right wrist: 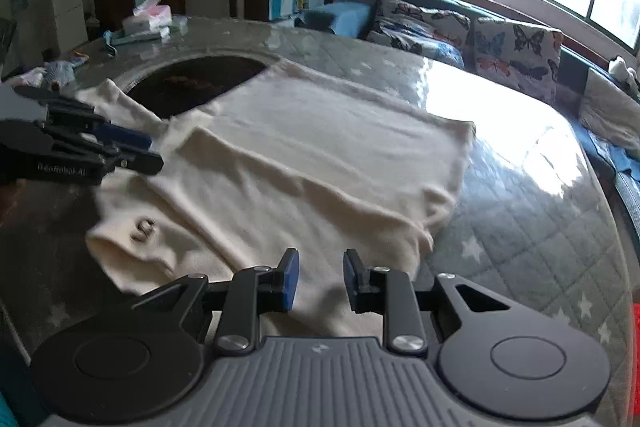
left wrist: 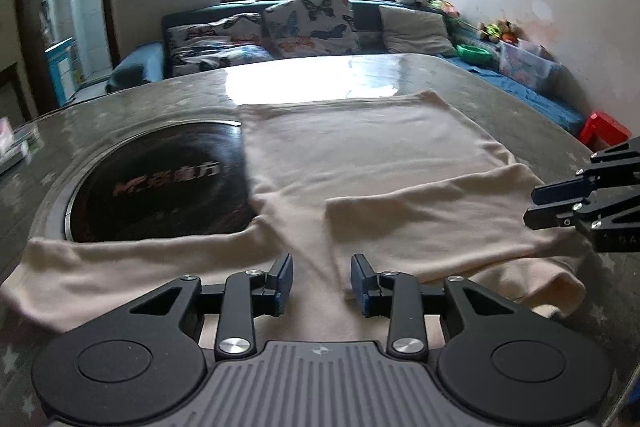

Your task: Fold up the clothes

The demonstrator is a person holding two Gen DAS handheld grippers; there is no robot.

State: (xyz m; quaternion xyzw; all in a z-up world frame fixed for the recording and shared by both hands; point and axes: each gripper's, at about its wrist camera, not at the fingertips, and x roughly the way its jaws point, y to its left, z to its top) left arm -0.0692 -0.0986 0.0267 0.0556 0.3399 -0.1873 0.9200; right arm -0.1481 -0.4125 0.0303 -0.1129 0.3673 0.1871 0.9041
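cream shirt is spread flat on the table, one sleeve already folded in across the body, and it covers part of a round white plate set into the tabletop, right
Almost. The cream shirt does lie flat on the table with one sleeve folded across the body, but the round inset it partly covers is black, not white. The left wrist view shows its dark glossy surface with lettering.

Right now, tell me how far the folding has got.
Done: one sleeve is folded across the cream sweater. In hand: nothing; the left gripper and right gripper are both open above the fabric. Left: the other sleeve lies spread beside the dark round inset, and the body is unfolded.
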